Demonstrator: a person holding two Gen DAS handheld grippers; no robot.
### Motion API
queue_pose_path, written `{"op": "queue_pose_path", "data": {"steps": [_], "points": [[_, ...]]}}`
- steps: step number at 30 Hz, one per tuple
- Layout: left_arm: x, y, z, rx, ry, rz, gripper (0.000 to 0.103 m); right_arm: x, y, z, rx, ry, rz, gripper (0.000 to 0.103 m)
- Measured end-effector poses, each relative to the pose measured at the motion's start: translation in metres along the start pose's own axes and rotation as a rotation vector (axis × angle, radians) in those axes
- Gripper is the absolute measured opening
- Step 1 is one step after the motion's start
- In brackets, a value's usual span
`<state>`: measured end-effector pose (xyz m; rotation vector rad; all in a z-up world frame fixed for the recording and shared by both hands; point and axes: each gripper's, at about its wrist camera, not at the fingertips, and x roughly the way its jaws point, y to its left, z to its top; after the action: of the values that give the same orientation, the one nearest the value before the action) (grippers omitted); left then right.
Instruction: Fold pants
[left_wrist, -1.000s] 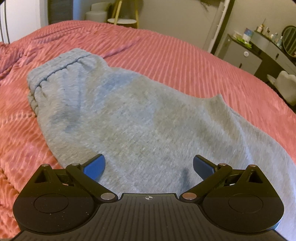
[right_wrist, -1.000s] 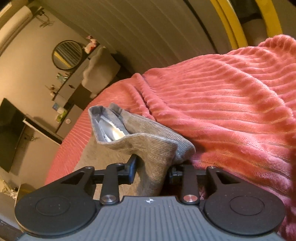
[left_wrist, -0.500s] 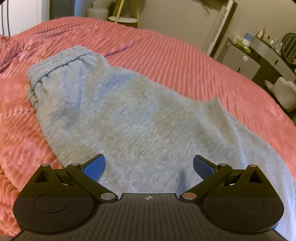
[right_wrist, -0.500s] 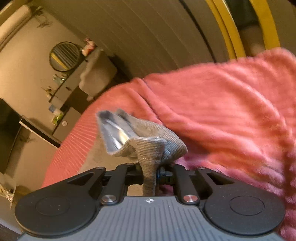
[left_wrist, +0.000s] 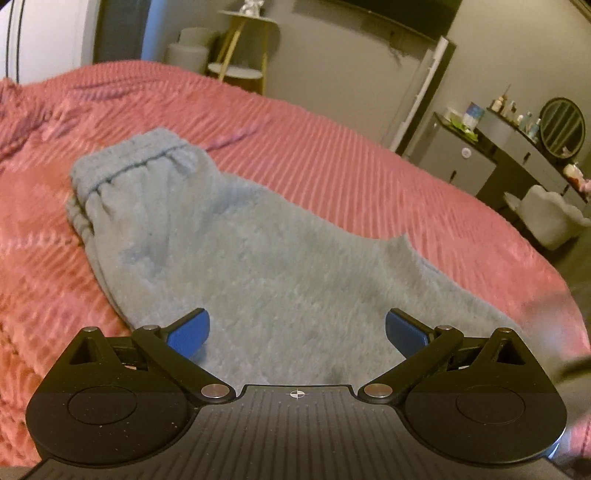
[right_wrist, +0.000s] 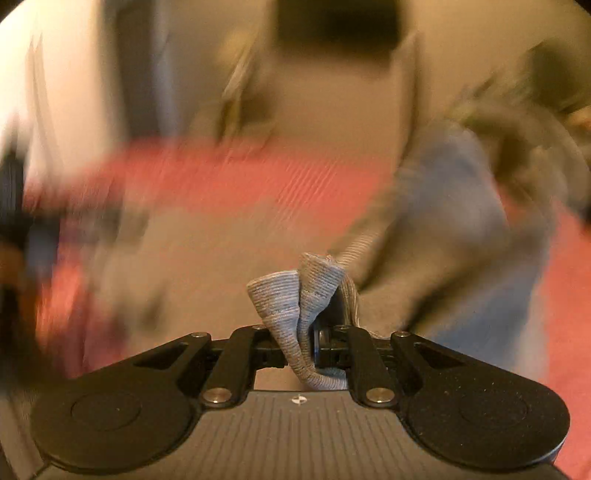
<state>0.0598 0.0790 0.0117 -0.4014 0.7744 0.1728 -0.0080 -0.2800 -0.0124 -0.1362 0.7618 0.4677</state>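
Left gripper (left_wrist: 297, 326): jaws spread wide, blue pads (left_wrist: 188, 330) apart, above the grey pants (left_wrist: 240, 258). Pants lie flat on the pink ribbed blanket (left_wrist: 332, 155), waistband (left_wrist: 136, 162) at the far left end.

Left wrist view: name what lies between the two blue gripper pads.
Only grey pants fabric, lying flat on the pink blanket; the open left gripper grips nothing.
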Motion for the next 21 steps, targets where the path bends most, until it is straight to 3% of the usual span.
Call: {"op": "queue_pose_path", "data": {"steps": [2,4,9,11,13,15,18,21], "points": [[0.004,0.002,-0.001,-0.003,0.020,-0.012,0.103,0.042,0.022,-0.017,-0.049,0.164,0.001,0.015],[0.008,0.000,-0.002,0.009,0.042,-0.034,0.103,0.039,0.034,-0.013,-0.097,0.119,-0.029,0.019],[0.022,-0.010,-0.004,0.061,0.088,-0.089,0.103,0.027,0.018,-0.012,0.015,0.109,0.026,0.025],[0.023,-0.015,-0.007,0.096,0.117,-0.138,0.103,0.018,0.008,-0.008,0.086,0.099,0.130,0.045],[0.021,-0.020,-0.011,0.132,0.141,-0.189,0.103,0.005,-0.011,-0.006,0.232,0.052,0.299,0.059],[0.019,-0.027,-0.014,0.183,0.150,-0.231,0.103,-0.010,-0.032,-0.008,0.363,-0.044,0.370,0.068],[0.016,-0.046,-0.022,0.280,0.150,-0.282,0.103,-0.028,-0.066,-0.011,0.567,-0.182,0.268,0.077],[0.024,-0.076,-0.020,0.373,0.177,-0.335,0.103,-0.033,-0.092,-0.018,0.736,-0.239,0.088,0.077]]}}
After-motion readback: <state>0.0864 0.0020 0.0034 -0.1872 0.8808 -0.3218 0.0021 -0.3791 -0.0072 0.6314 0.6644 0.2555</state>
